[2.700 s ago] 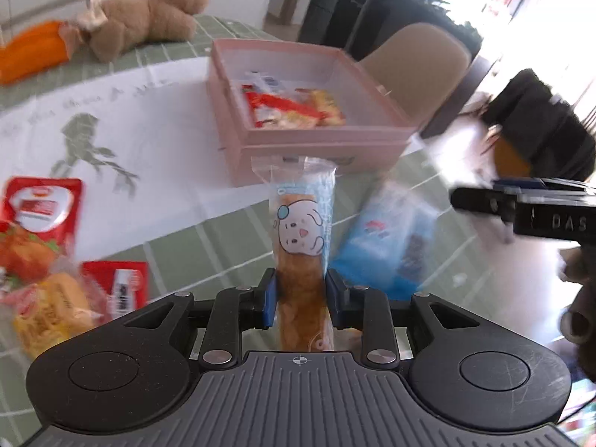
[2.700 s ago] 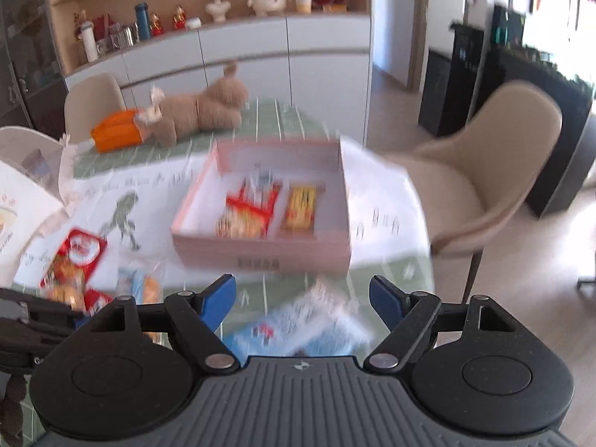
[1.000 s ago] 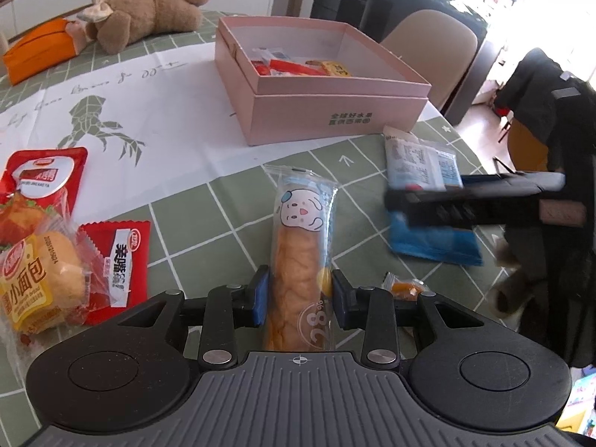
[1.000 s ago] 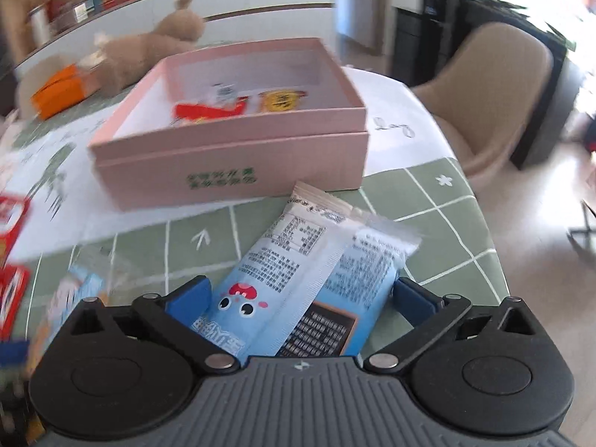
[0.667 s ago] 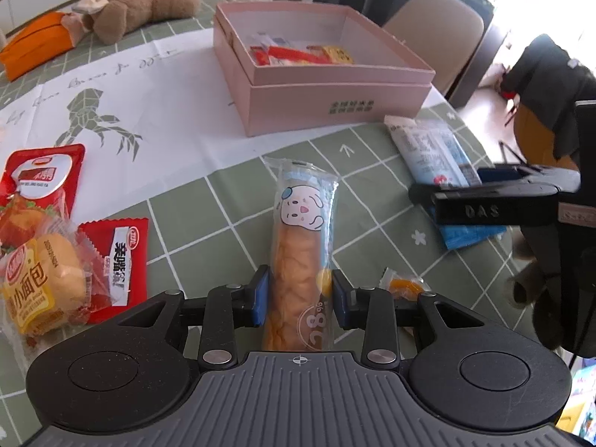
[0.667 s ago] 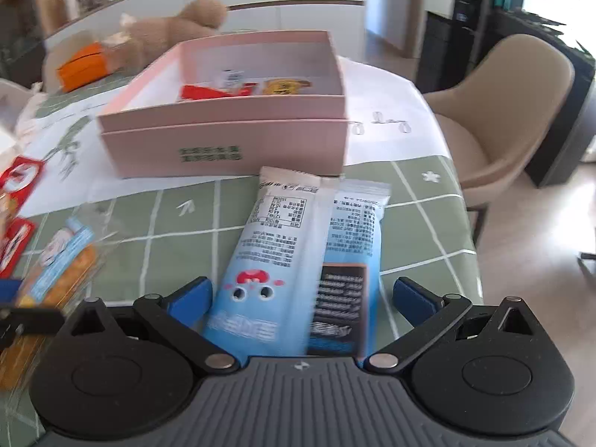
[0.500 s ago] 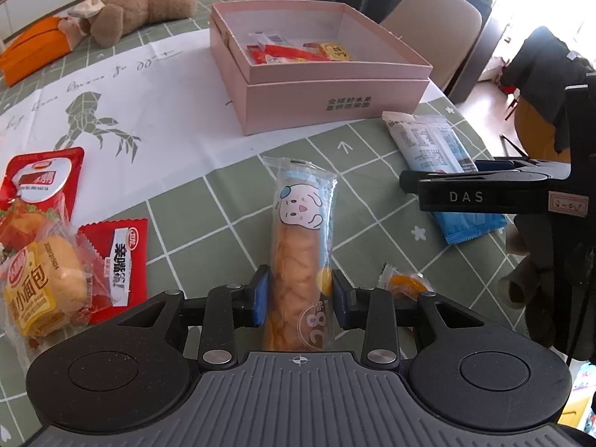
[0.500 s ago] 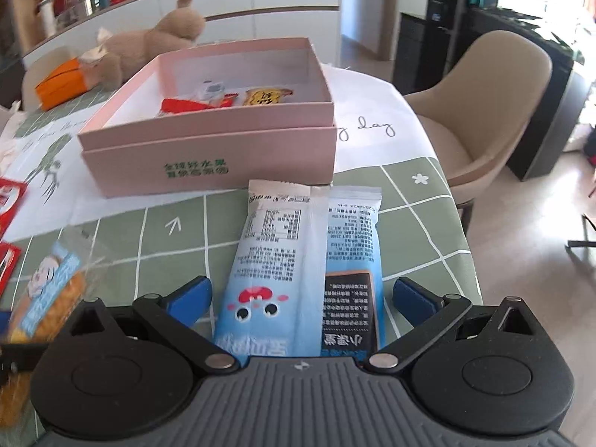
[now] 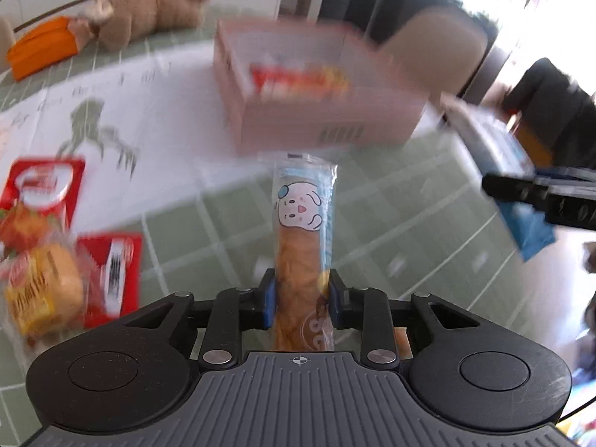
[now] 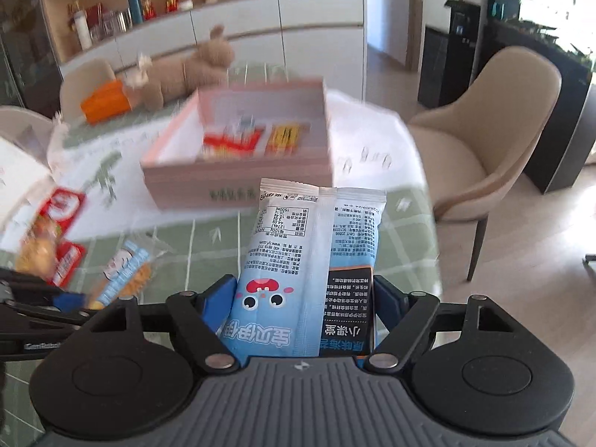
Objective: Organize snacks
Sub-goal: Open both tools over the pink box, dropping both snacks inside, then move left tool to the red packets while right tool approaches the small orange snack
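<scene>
My left gripper point(image 9: 301, 298) is shut on a long bread snack in a clear and blue wrapper with a cartoon face point(image 9: 302, 223), held above the green table. My right gripper point(image 10: 303, 305) is shut on a light blue snack packet point(image 10: 309, 260), also lifted; both show from the side in the other view, the right gripper point(image 9: 540, 193) and the bread snack point(image 10: 123, 272). The pink box point(image 9: 320, 111) with several snacks inside stands ahead of both grippers and also shows in the right wrist view point(image 10: 242, 156).
Red and yellow snack packets point(image 9: 44, 242) lie at the table's left. A plush rabbit point(image 9: 149, 18) and an orange item point(image 9: 41, 48) lie at the far side. A beige chair point(image 10: 495, 141) stands beyond the table's right edge. A small orange candy point(image 9: 402, 339) lies under my left gripper.
Both grippers have risen off the table with their snacks. My right gripper has closed on the blue packet. The view is blurred by motion toward the pink box.
</scene>
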